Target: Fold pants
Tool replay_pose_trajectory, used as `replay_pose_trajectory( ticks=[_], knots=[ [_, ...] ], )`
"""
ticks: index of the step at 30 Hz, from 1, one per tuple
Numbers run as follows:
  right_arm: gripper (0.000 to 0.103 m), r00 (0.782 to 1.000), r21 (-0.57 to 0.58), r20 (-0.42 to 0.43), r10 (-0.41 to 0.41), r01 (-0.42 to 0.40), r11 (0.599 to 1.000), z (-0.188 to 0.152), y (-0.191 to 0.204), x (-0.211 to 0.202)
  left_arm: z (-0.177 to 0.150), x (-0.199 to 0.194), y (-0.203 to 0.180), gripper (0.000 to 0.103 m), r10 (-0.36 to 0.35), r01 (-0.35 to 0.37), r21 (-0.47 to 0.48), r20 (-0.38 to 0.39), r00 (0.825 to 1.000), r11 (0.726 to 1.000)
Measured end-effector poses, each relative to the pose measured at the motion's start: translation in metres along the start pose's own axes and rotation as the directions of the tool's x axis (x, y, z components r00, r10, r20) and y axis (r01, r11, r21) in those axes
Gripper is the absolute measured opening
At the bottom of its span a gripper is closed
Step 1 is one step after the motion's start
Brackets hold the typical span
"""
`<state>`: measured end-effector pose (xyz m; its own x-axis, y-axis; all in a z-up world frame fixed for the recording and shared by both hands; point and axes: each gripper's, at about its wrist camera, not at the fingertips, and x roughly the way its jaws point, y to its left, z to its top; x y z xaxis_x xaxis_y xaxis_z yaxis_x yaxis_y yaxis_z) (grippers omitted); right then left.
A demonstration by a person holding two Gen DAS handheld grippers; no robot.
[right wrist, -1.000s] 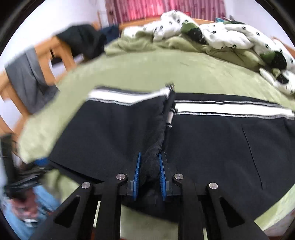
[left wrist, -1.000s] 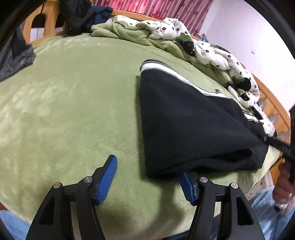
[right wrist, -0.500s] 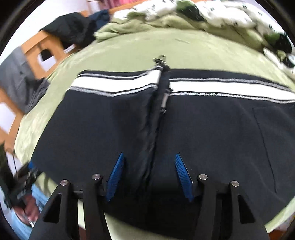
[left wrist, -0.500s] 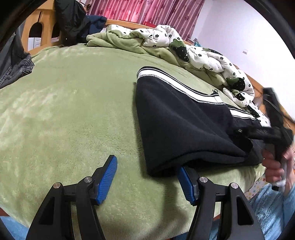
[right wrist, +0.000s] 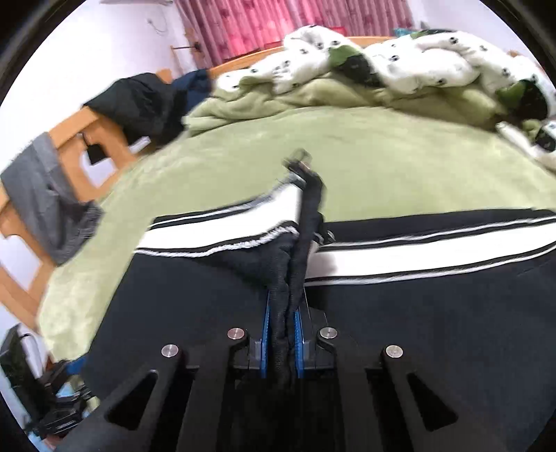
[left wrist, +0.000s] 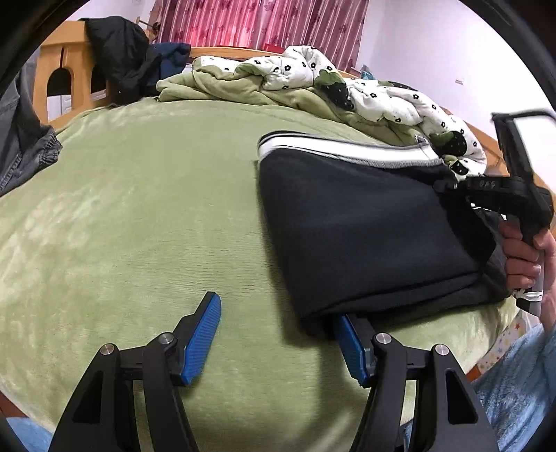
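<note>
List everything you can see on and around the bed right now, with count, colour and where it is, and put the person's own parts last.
pants: one, black with white waistband stripes, folded on the bed's near right part
blanket: one, green, covering the bed
quilt: one, white with dark flowers and green lining, bunched along the far side
bed frame: one, light wood, far left
dark clothes: a heap, black and navy, on the frame
grey garment: one, hung over the frame, left
curtain: one, pink-red, behind the bed
left claw: one, black with blue pads, open, right pad under the pants' edge
right claw: one, just closed, pinching a pants ridge
hand: one, gripping the right claw's handle
</note>
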<state>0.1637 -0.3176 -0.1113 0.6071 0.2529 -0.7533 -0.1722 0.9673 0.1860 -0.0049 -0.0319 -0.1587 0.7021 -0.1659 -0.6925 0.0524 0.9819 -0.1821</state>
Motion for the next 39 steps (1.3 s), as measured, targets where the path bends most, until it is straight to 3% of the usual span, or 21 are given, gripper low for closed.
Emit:
replay_pose_trajectory(
  ticks=[4, 7, 9, 12, 16, 18, 19, 22, 24, 27, 29, 31, 35, 39],
  knots=[
    [0.017, 0.995, 0.027, -0.097, -0.028, 0.031, 0.999, -0.018, -0.013, 0.032, 0.003, -0.001, 0.001, 0.062, 0.012, -0.012, -0.019, -0.02, 1.0, 1.0],
    [0.027, 0.993, -0.013, -0.098, -0.074, 0.073, 0.997, -0.023, -0.015, 0.015, 0.002, -0.01, 0.004, 0.062, 0.004, -0.004, -0.001, -0.038, 0.999, 1.0],
    [0.033, 0.992, -0.016, -0.054, -0.112, 0.111, 0.994, -0.026, -0.017, -0.007, -0.001, -0.023, 0.006, 0.062, -0.012, 0.013, 0.023, -0.04, 0.999, 1.0],
    [0.033, 0.99, -0.045, 0.038, -0.139, 0.141, 0.989, -0.04, -0.015, -0.051, -0.002, -0.046, 0.01, 0.062, -0.071, 0.071, 0.026, -0.034, 0.997, 0.997],
    [0.033, 0.982, -0.094, 0.145, -0.125, 0.14, 0.986, -0.054, 0.002, -0.087, 0.025, -0.053, 0.001, 0.062, -0.145, 0.145, -0.008, 0.008, 0.989, 0.989],
    [0.025, 0.983, -0.111, 0.136, -0.122, 0.137, 0.984, -0.062, 0.006, -0.086, 0.042, -0.043, -0.011, 0.062, -0.137, 0.137, 0.012, 0.028, 0.99, 0.991],
    [0.01, 0.982, -0.118, 0.124, -0.142, 0.157, 0.981, -0.069, 0.007, -0.082, 0.049, -0.036, -0.017, 0.062, -0.131, 0.13, 0.027, 0.035, 0.991, 0.991],
    [0.008, 0.98, -0.118, 0.015, -0.198, 0.198, 0.973, -0.095, -0.001, -0.061, 0.054, -0.003, -0.031, 0.062, -0.116, 0.117, 0.041, -0.026, 0.993, 0.992],
    [0.008, 0.98, -0.108, 0.02, -0.199, 0.2, 0.974, -0.109, -0.005, -0.06, 0.04, 0.016, -0.036, 0.062, -0.088, 0.092, 0.041, -0.089, 0.992, 0.995],
    [0.008, 0.982, -0.121, 0.026, -0.188, 0.19, 0.974, -0.11, -0.004, -0.065, 0.016, 0.015, -0.045, 0.062, 0.0, 0.007, 0.109, -0.057, 0.998, 0.994],
    [0.009, 0.988, -0.08, 0.02, -0.153, 0.154, 0.985, -0.11, -0.012, -0.065, 0.007, 0.008, -0.049, 0.063, 0.014, -0.005, 0.134, -0.07, 0.997, 0.991],
    [0.015, 0.991, -0.035, 0.017, -0.132, 0.132, 0.991, -0.106, -0.019, -0.069, 0.008, -0.002, -0.043, 0.063, -0.007, 0.017, 0.11, -0.092, 0.996, 0.994],
    [0.049, 0.991, 0.047, 0.042, -0.131, 0.129, 0.991, -0.098, -0.03, -0.086, 0.018, -0.026, -0.018, 0.063, -0.037, 0.034, -0.022, -0.124, 0.992, 0.999],
    [0.051, 0.984, 0.068, 0.071, -0.164, 0.159, 0.985, -0.095, -0.029, -0.11, 0.038, -0.059, -0.002, 0.062, -0.037, 0.029, -0.09, -0.087, 0.996, 0.996]
  ],
)
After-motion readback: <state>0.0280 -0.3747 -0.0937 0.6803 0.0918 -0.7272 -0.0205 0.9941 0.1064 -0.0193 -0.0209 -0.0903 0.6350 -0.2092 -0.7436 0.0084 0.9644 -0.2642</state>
